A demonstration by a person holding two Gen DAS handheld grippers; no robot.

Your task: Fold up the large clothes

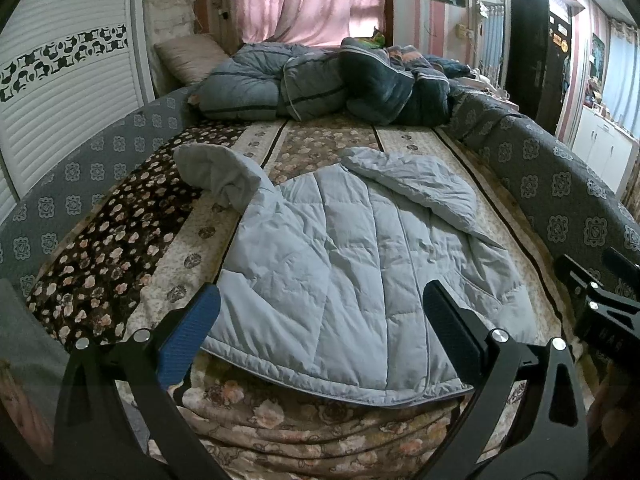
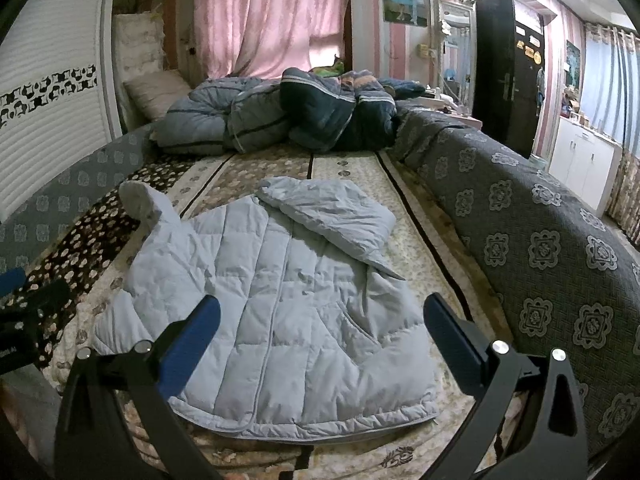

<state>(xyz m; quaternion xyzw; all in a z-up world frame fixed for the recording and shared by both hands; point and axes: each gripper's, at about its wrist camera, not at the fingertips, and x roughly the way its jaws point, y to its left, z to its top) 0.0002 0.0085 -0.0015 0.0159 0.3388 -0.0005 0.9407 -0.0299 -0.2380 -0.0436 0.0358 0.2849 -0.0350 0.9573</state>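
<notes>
1. Two tools hover over the near edge of the bed point(image 1: 120, 216), both spread wide with nothing between their fingers: the left tool point(image 1: 320, 320) and the right tool point(image 2: 320, 320).
2. The jacket point(image 1: 352, 272) lies flat in the middle of the bed, hem toward the near edge and hood point(image 1: 412, 184) toward the far end. One sleeve point(image 1: 216, 176) sticks out toward the left edge and curls upward at its cuff; the other sleeve cannot be made out, and may be tucked under the body.
3. Folding looks not yet begun, as no part of the body is doubled over.
4. Likely risks:
   - The padded, slick-looking shell could slip from a shallow pinch, so a fold might spring back.
   - A pinch taken too deep could catch the floral blanket point(image 2: 360, 456) under the hem and drag it along.
   - The hood sits bunched, so it may leave a lump if folded in as it lies.
   - The hem lies close to the near edge, and a pull that way could slide the jacket off.
5. Room for moving: open blanket lies on the left side and beyond the hood. The grey cover point(image 2: 560, 248) rises along the right edge, close to the jacket, so that side is tighter. The heaped quilts point(image 1: 304, 84) fill the far end.
</notes>
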